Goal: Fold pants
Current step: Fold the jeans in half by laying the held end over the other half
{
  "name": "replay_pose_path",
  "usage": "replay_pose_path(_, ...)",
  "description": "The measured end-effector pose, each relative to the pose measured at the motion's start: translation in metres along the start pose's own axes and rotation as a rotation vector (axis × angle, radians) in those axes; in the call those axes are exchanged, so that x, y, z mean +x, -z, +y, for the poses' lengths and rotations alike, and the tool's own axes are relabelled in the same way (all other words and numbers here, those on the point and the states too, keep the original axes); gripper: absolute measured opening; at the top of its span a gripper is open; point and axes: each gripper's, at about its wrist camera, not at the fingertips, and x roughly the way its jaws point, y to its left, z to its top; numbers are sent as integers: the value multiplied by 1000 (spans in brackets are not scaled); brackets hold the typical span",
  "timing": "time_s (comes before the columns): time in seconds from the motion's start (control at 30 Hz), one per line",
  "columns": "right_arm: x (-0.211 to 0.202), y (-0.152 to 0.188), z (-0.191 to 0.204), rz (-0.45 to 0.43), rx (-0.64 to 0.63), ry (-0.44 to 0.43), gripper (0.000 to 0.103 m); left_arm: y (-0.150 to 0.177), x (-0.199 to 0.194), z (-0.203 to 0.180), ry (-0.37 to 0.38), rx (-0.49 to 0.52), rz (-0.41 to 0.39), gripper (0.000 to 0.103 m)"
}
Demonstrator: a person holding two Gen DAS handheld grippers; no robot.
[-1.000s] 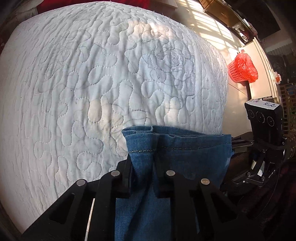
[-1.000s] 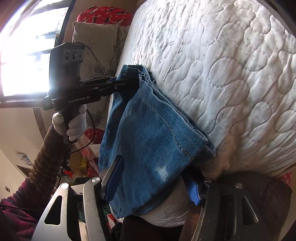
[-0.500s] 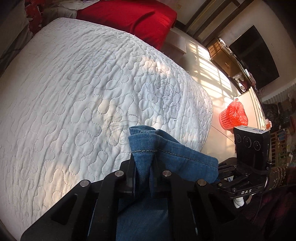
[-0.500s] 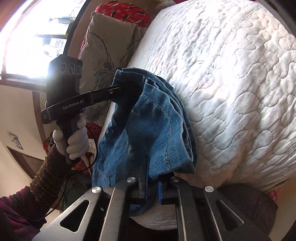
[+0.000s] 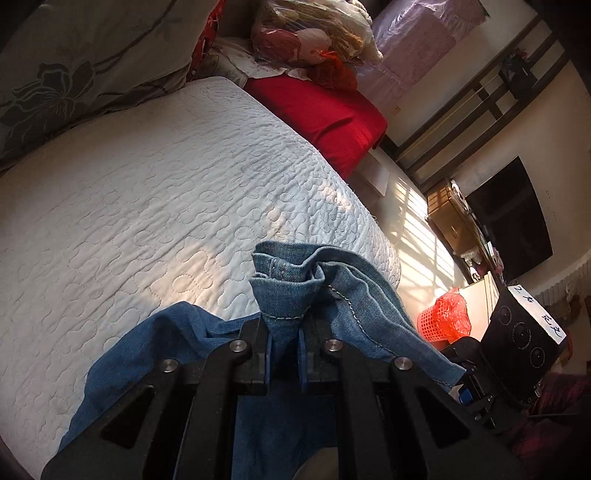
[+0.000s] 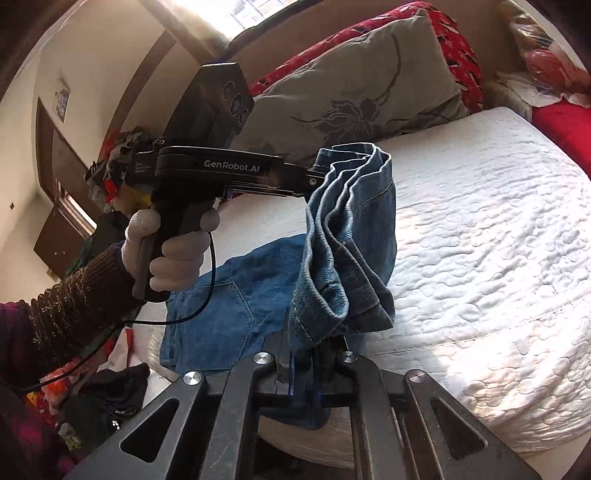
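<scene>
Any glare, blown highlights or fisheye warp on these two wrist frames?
Left wrist: sunlit floor blown out in window stripes, warm patch on the white quilt, edges bowed. Right wrist: window overexposed, sun patch on the quilt, strong barrel warp; jeans sharp.

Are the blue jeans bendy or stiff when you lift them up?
Probably floppy: the jeans sag in folds between the left gripper and right gripper. Likely fairly heavy, since the rest drapes flat on the white bed.
</scene>
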Motion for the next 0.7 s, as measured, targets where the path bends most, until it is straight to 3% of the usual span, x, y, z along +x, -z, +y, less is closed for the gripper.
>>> replay_pose_path(0.13,49,7,59,128,-187,-45,7,42,-24,36,-48,-128,-42,8)
replay_pose_path(0.23,91,26,89,265,-279,-76,11,80,-21,65,-119,-265,-20,9)
replay_pose_path(0.37,147,59,107,463,-405,16,17,125,-27,89,-186,-444,-41,13)
replay_pose_path(0.43,150,70,108,504,-440,49,18,139,-41,87,-215,-497,-82,15)
replay_pose_path(0.5,136,68,110,492,-433,33,20,151,-57,80,-257,-526,-126,18)
replay_pose_path(0.57,110,59,108,465,-407,-13,29,168,-74,78,-315,-589,-172,18)
replay_pose_path(0.63,79,44,99,407,-358,-59,44,188,-87,76,-340,-662,-227,18)
replay_pose_path(0.7,54,22,83,330,-294,-72,49,213,-93,70,-338,-737,-279,19)
